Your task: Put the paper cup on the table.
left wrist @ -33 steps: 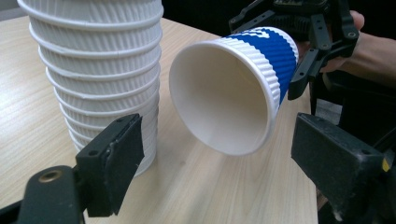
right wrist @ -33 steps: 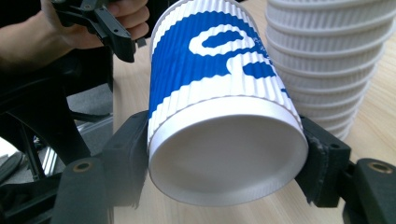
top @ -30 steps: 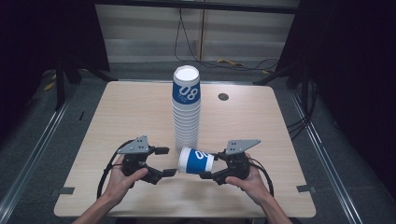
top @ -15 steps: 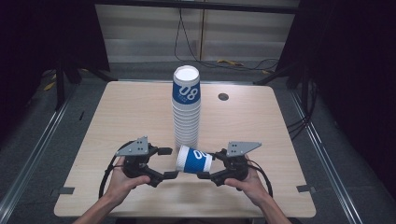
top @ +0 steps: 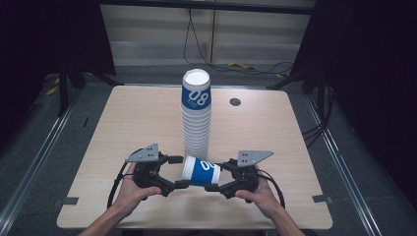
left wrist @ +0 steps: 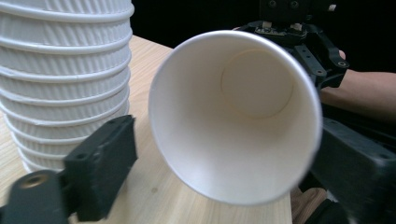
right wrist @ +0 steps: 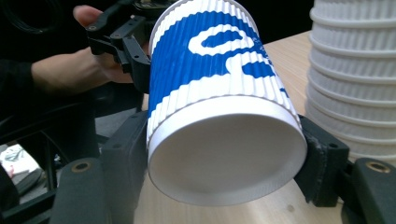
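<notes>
Light wood table in the high view, dark floor around it, cables on the floor behind. Tall stack of ribbed paper cups stands mouth-down at table centre, top cup blue with white "08". Small dark round disc on the table right of the stack, well apart from it.

Single blue-and-white cup lies on its side just in front of the stack's foot, between the two tools, mouth toward the person's left. Can't tell from above if it touches the table.

Left tool held in the left hand, jaws wide apart, one on each side of the cup's mouth rim. Left gripper view looks straight into the cup: white inside, round bottom visible, a gap between each jaw and the rim, so not gripping it. Stack at that view's left edge, other tool behind the cup.

Right tool held in the right hand, closed on the cup's base end. Right gripper view shows the cup's recessed base face-on, both jaws pressed against the ribbed wall just above the base; stack at right, left tool and hand beyond the cup.

Grey three-cornered plates on both tools visible from above.
</notes>
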Available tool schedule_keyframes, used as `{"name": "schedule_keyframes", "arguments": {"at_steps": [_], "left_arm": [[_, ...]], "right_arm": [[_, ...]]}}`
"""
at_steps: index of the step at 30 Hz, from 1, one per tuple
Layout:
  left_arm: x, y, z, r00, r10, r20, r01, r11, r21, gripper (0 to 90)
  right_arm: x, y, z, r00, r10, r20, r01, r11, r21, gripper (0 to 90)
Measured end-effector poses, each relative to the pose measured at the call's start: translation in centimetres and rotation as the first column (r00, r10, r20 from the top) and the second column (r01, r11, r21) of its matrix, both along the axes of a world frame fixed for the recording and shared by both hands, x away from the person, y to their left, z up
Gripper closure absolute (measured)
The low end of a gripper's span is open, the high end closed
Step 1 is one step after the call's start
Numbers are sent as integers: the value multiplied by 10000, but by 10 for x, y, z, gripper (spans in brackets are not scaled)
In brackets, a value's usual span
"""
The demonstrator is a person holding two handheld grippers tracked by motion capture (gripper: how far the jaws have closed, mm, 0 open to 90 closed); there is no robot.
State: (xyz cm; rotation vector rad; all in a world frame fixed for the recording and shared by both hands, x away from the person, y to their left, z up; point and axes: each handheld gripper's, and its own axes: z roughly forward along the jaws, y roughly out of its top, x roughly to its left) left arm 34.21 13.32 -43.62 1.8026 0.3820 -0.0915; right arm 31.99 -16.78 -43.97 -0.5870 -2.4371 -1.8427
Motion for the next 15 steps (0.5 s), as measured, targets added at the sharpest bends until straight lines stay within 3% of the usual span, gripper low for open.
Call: {"name": "schedule_keyframes", "arguments": {"at_steps": [5, 8, 11, 15], "left_arm": [[0, -4, -2, 10000, -80, -45, 80, 10000, 15, 29], [1, -8, -2, 9989, -209, -418, 199, 9996, -223, 46], [0, -12, 0, 9995, -253, -197, 251, 9996, -91, 49], [-1, -14, -1, 9983, -512, -260, 507, 9985, -218, 69]], "right_arm": [[-1, 2, 0, 10000, 100, -3, -100, 9998, 157, 294], [-1, 3, 1, 9999, 145, 57, -146, 9997, 211, 294], [-1, 4, 1, 9998, 201, 25, -202, 9996, 186, 294], [-2, 5, 1, 9995, 327, 42, -327, 9994, 110, 294]]}}
